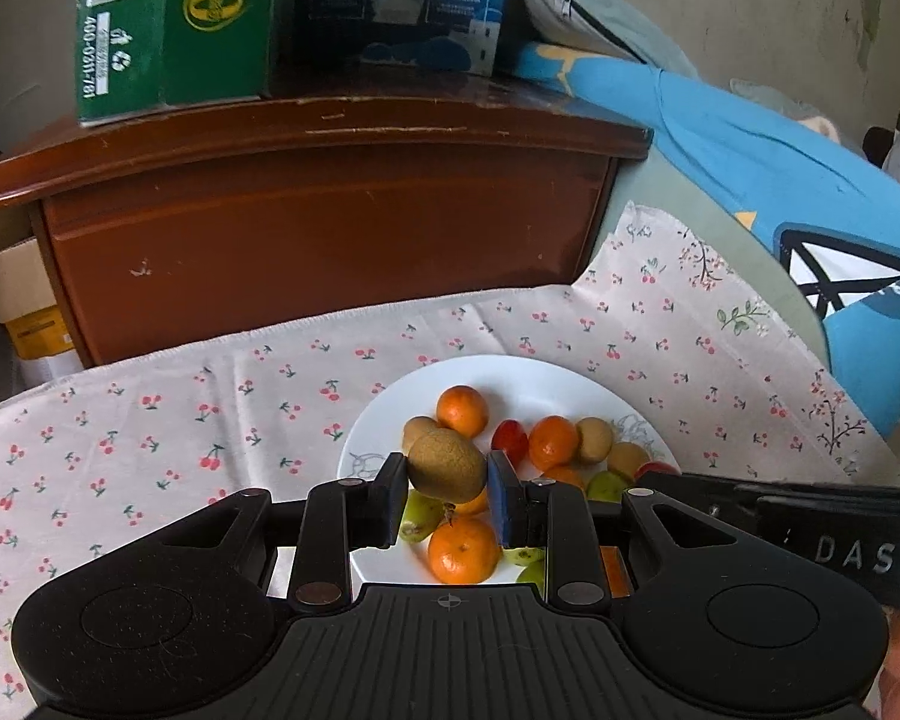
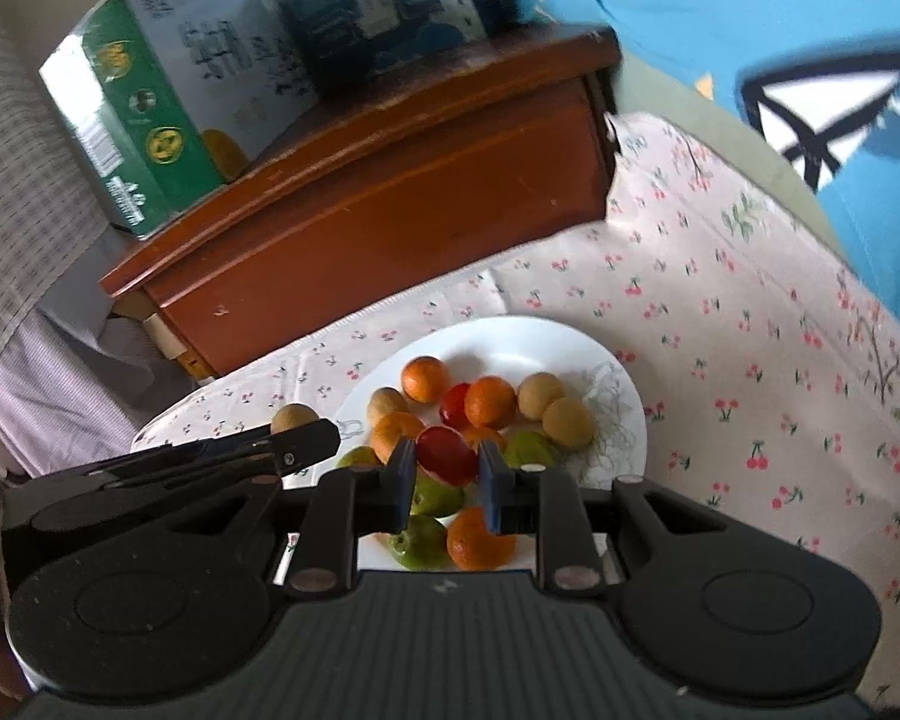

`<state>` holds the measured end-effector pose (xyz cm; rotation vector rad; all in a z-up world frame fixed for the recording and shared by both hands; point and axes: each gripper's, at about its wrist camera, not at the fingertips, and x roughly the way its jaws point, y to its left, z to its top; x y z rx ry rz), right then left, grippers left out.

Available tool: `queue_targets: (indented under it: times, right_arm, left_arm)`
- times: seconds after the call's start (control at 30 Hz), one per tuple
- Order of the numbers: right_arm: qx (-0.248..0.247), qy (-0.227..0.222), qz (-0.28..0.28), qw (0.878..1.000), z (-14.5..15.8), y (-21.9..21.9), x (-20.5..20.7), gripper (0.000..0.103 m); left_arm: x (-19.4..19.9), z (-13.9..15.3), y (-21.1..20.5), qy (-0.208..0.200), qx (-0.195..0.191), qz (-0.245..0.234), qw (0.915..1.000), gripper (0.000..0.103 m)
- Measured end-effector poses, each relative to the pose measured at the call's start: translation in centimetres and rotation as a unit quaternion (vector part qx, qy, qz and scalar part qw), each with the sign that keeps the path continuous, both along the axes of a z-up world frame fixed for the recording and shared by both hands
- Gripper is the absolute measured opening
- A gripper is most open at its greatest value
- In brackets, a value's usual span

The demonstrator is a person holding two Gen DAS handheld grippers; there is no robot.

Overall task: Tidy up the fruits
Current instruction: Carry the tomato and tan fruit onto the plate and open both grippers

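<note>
A white plate (image 1: 528, 375) on a cherry-print cloth holds several fruits: oranges (image 1: 462, 411), brown kiwis (image 1: 594, 439), green pears (image 1: 420, 517) and red fruits (image 1: 509, 438). My left gripper (image 1: 447, 483) is shut on a brown kiwi (image 1: 446, 465) and holds it above the plate. In the right wrist view my right gripper (image 2: 447, 468) is shut on a red fruit (image 2: 447, 456) above the same plate (image 2: 528, 339). The left gripper's finger, with its kiwi (image 2: 294, 418), shows at the left of that view.
A brown wooden cabinet (image 1: 330, 222) stands behind the cloth, with a green box (image 1: 174, 24) and a blue box (image 1: 402, 0) on top. Blue bedding (image 1: 780, 180) lies at the right. The cherry-print cloth (image 1: 150, 420) spreads left and right of the plate.
</note>
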<state>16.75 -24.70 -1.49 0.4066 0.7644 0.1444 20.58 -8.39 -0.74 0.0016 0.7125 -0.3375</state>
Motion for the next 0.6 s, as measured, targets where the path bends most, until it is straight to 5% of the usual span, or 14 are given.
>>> queue_targets:
  times: [0.6]
  right_arm:
    - [0.021, 0.032, -0.044, 0.998, -1.7, -0.6, 1.6, 0.026]
  left_arm:
    - [1.6, -0.5, -1.3, 0.018, 0.013, 0.002, 0.9998, 0.028]
